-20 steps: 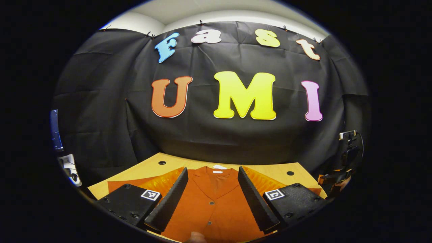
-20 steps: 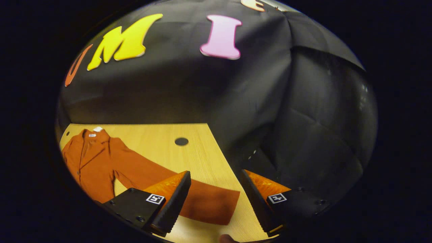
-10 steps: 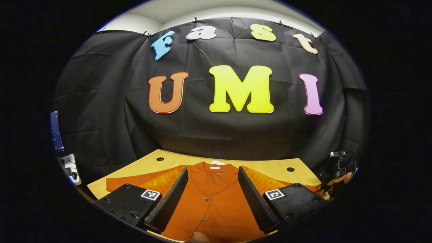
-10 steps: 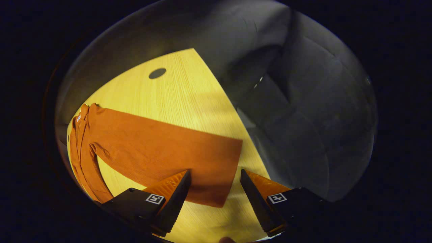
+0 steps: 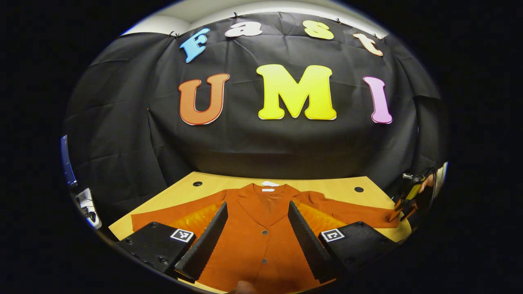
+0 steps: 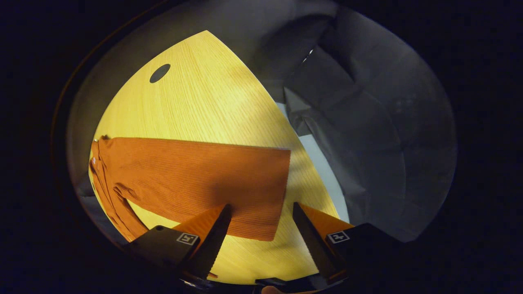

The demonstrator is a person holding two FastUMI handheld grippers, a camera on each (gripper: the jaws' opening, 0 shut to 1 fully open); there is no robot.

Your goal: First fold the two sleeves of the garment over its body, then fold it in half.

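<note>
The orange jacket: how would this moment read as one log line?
jacket: flat, unfolded | right gripper: open over sleeve cuff | left gripper: open above front

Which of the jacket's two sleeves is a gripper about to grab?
The sleeve lying flat toward the table's edge: the open right gripper hangs over its cuff. The other sleeve has no gripper near its cuff.

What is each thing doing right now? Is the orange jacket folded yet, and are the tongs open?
Rust-orange buttoned jacket: flat, face up, unfolded.
Its right sleeve: stretched out flat on the table.
Light wooden table: holds the jacket.
Left tongs: open above the jacket's front.
Right tongs: open, over the sleeve's cuff end.
</note>
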